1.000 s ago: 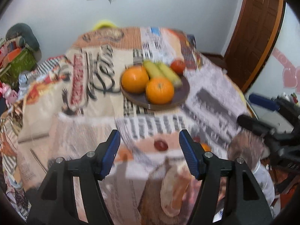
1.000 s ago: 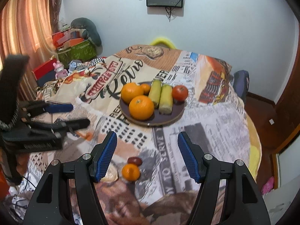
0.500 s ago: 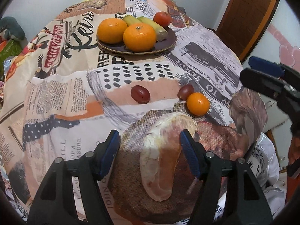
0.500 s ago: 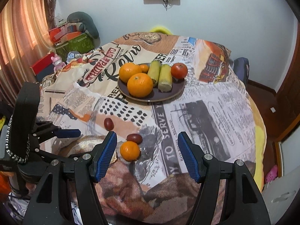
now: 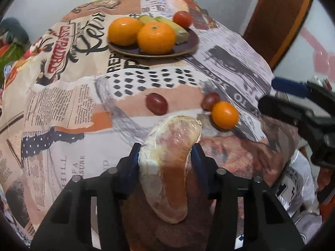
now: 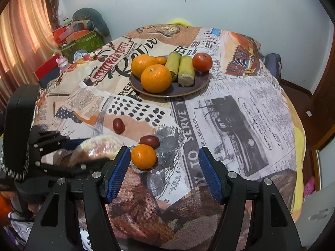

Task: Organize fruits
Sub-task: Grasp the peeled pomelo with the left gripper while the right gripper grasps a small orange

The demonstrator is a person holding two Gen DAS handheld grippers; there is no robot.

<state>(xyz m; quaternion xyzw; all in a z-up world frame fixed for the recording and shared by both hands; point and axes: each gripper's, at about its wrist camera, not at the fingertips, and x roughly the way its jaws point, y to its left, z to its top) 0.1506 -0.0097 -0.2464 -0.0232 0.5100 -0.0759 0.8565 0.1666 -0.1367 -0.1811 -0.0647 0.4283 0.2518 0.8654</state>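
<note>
Clamping a peeled pink-white pomelo segment [image 5: 167, 167] between its blue pads, the left gripper [image 5: 165, 156] holds it just above the printed newspaper-pattern tablecloth [image 5: 62, 108]. The right gripper [image 6: 162, 173] stands wide apart and holds nothing. A small orange tangerine [image 6: 143, 156] lies on the cloth touching a dark red grape [image 6: 149, 141]; a second red grape [image 6: 118, 125] lies near. Farther back, the dark round plate [image 6: 201, 81] carries two big oranges [image 6: 156, 79], two pieces of corn and a red tomato [image 6: 202, 62].
</note>
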